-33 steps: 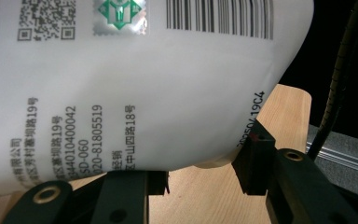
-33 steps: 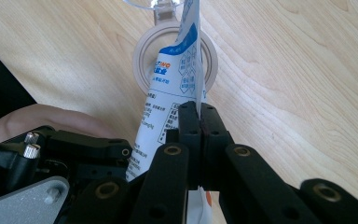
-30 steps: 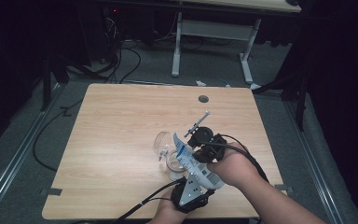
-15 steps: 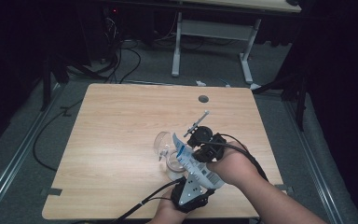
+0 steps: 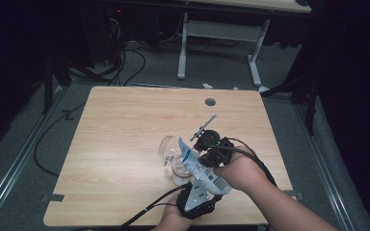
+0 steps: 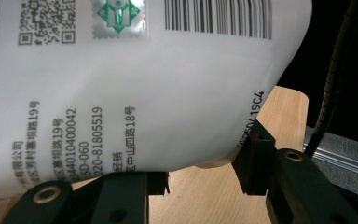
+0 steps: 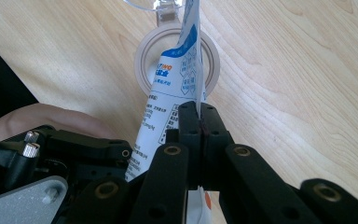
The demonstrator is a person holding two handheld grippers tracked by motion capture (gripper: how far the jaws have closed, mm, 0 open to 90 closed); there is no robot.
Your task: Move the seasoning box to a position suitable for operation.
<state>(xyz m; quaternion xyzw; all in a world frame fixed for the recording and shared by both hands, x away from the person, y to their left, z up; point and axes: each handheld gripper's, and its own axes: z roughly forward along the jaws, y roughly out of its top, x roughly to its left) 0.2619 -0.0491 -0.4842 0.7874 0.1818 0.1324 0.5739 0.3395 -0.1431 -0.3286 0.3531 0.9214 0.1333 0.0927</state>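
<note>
Bag [image 5: 200, 166], white w/ blue print, held tilted over jar [image 5: 179, 169] near table [image 5: 125, 125] front edge. R gripper [image 7: 199, 122]: jaws pressed together, pinching bag's thin edge. L gripper [image 6: 200, 179]: jaws part-spread, clamped on bag's full lower end, barcode side to its camera. Bag's upper end sits over jar mouth. Clear lid [image 5: 166, 144] hinged open at jar's far side.

1. Wooden table [image 5: 125, 144], round hole [image 5: 210, 102] near its far edge.
2. White printed bag [image 5: 198, 166], tilted over an open clear jar [image 5: 177, 168] with its lid [image 5: 166, 144] flipped back.
3. Left gripper [image 5: 198, 197] at the bag's lower end.
4. Right gripper [image 5: 211, 150] beside the bag's upper part.
5. Second table's legs [image 5: 183, 48] beyond, cables on the floor [image 5: 125, 72].
</note>
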